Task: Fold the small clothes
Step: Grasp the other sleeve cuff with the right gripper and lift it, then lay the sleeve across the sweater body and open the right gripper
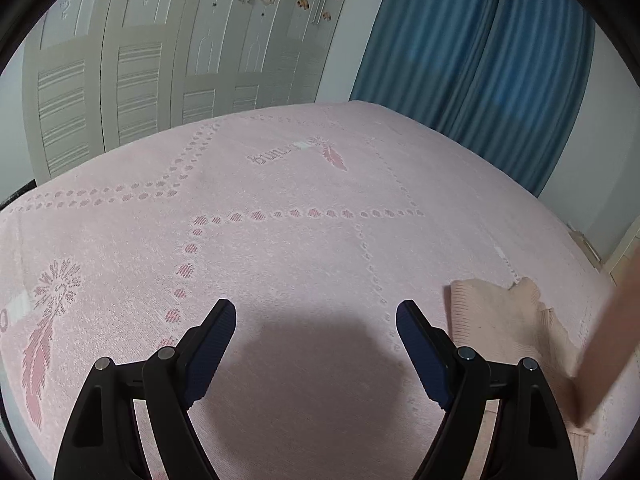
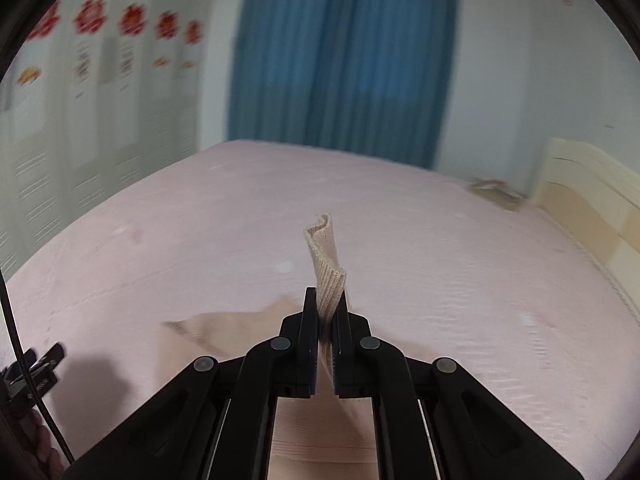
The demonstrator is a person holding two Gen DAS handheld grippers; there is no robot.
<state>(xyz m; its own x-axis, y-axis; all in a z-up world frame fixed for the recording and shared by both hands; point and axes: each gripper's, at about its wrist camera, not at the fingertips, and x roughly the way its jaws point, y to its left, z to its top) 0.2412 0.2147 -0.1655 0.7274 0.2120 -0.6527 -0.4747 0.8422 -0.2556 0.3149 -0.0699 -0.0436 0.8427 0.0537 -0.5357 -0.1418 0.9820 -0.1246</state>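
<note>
Beige knit garment point(image 2: 326, 276) on pink bed point(image 1: 300, 248): folding barely begun, ribbed edge pinched in right gripper point(image 2: 325, 312), left gripper point(image 1: 316, 320) spread and empty, folds outstanding.

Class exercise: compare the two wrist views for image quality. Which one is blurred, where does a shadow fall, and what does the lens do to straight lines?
Right wrist view: background smeared, only the right gripper and pinched cloth sharp. Left wrist view: mostly crisp, dark shadow on the bed between the open left gripper fingers. Both: fisheye bends the bed's edges.
</note>
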